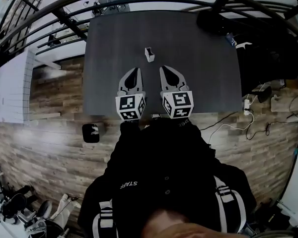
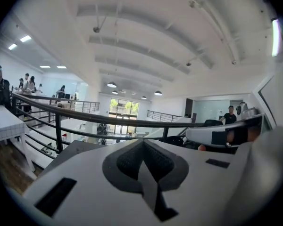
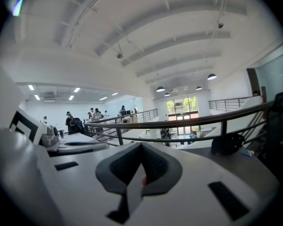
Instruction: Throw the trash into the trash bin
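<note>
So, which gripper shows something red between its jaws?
The right gripper: a small red speck shows where its jaws meet; the left gripper has shut jaws showing none.

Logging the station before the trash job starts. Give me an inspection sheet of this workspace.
Surface: dark grey rectangular table.
Job's things: small white open-topped container, upright mid-table, possibly the bin; trash: nothing seen.
Clutter: black rounded object at table's far right corner.
Grippers: left gripper and right gripper side by side, fingers together, empty.
Cables: white power strip with cords on floor, right of table.
Surroundings: wood-plank floor, black metal railing.
</note>
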